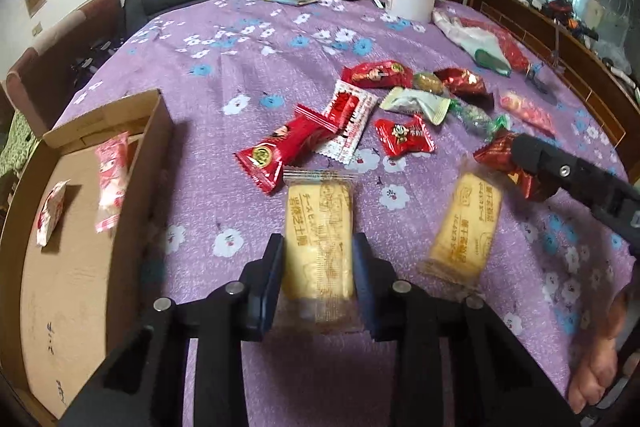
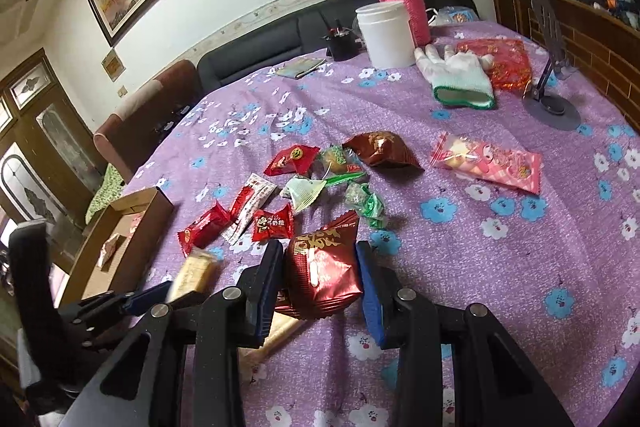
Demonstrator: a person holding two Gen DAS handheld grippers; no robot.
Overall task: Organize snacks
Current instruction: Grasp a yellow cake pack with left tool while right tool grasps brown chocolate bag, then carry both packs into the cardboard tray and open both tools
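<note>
Two grippers work over a bench (image 1: 248,39) draped in purple flowered cloth, with a cardboard box (image 1: 80,251) at its left edge holding two pink-and-white packets. The left gripper (image 1: 318,267) reaches forward low over the cloth, its fingers (image 1: 270,267) closed against both long sides of a yellow biscuit pack (image 1: 320,247), which lies lengthwise between them. A second biscuit pack (image 1: 464,223) rests just to its right. The right gripper (image 2: 320,279) comes in from the right side, angled toward the pile, and its fingers (image 2: 370,283) pinch a dark red foil pouch (image 2: 324,275) that stands tilted between them. Beyond both, loose snacks (image 2: 296,187) lie scattered mid-bench: red candies, a red-and-white sachet, green twists, another red pouch (image 2: 380,149). A pink packet (image 2: 488,163) sits apart to the right. At the far side stand a white jar (image 2: 386,35), a pink bottle (image 2: 402,7) and a glove (image 2: 456,73).
</note>
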